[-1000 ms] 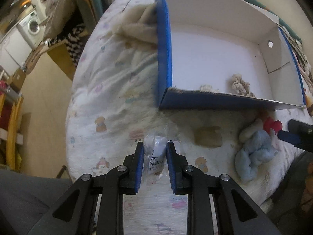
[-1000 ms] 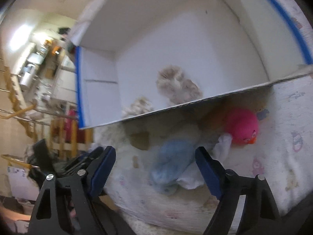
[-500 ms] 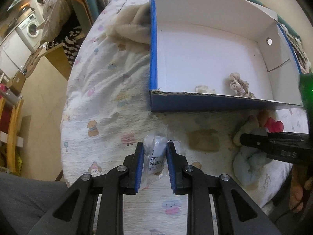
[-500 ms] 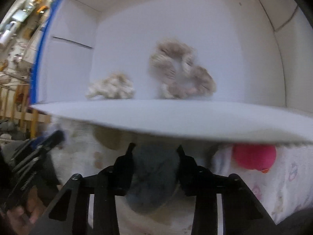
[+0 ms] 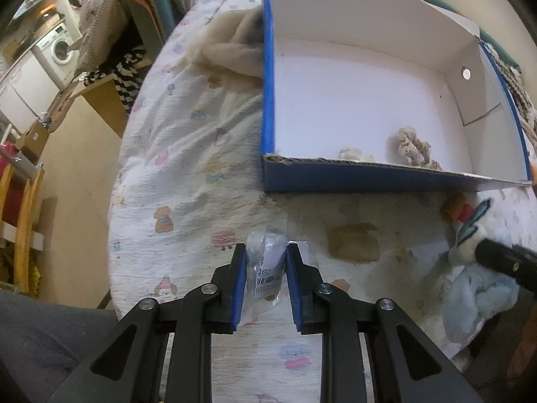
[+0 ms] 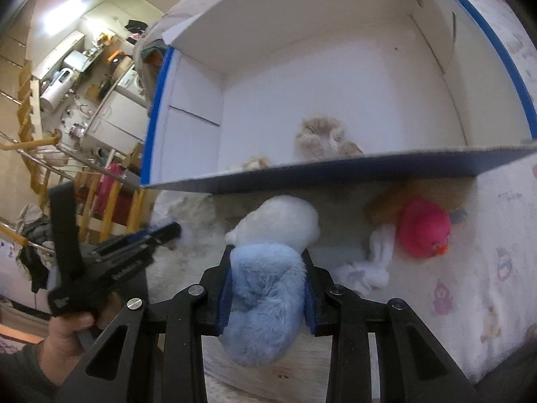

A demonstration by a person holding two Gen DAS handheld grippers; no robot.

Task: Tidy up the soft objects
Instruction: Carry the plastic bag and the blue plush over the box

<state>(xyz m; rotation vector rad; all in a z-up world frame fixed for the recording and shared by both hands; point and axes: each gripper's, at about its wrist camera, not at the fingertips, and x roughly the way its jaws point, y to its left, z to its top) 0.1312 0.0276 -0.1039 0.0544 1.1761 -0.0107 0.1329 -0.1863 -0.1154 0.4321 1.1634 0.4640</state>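
Note:
My left gripper (image 5: 265, 258) is shut on a clear plastic packet with a barcode label (image 5: 266, 270), held above the patterned bed cover. My right gripper (image 6: 266, 257) is shut on a fluffy blue-and-white plush (image 6: 265, 288), held just in front of the box's near wall. The white box with blue edges (image 5: 369, 178) lies open ahead. A beige scrunchie (image 6: 322, 136) and a small cream tuft (image 6: 251, 163) lie inside it. The plush also shows in the left wrist view (image 5: 476, 299), at the right edge.
A pink rubber duck (image 6: 423, 228) and a white cloth (image 6: 372, 265) lie on the bed right of the plush. A beige blanket (image 5: 231, 50) lies left of the box. The bed edge (image 5: 115, 201) drops to the floor at left, with a chair and washing machine beyond.
My right gripper closed on the blue plush a second ago and has now drawn back from the box wall with it. My left gripper stays shut on the packet, barely moved.

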